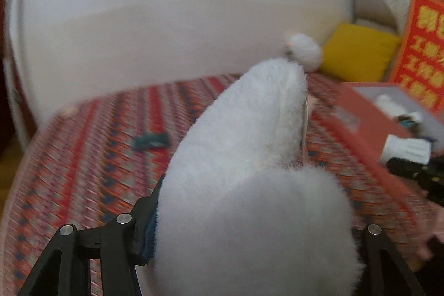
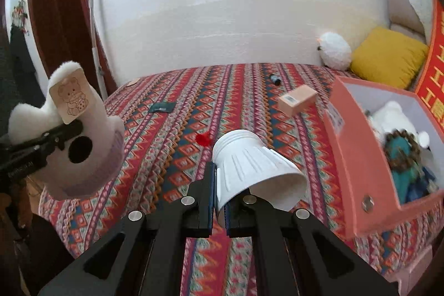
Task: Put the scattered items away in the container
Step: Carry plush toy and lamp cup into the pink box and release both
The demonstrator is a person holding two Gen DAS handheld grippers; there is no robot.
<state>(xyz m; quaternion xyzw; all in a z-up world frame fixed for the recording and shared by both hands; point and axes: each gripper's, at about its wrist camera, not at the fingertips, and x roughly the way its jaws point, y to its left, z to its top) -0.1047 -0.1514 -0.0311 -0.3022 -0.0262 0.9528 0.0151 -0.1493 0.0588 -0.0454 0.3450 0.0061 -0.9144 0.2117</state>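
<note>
We are holding a white plush slipper (image 2: 69, 129) in the left tool (image 2: 59, 136), lifted off the left edge of the bed (image 2: 172, 157); its black fingers are closing on the fluffy upper beside a tag printed with a bear, and in the left wrist view the slipper (image 1: 249, 157) is filling most of the picture, so the fingertips are hidden there. On the patterned bedspread a dark green packet (image 2: 161, 107) is lying toward the far left corner; a small red bit (image 2: 203, 139) is sitting near the middle. Our right tool (image 2: 219, 201) is pinching the rim of a white ribbed cup (image 2: 249, 168), one finger outside the wall and one inside, the cup tipped on its side above the near edge. Farther back a small dark bottle (image 2: 275, 79) is lying near the far edge, and a tan carton (image 2: 298, 99) is resting just left of the coral box (image 2: 355, 162). That box is standing open at the right edge, already holding a white plush toy (image 2: 391, 115) and a teal item (image 2: 402, 157). A white fluffy toy (image 2: 334, 50) and a yellow cushion (image 2: 388, 57) are leaning in the far right corner.
</note>
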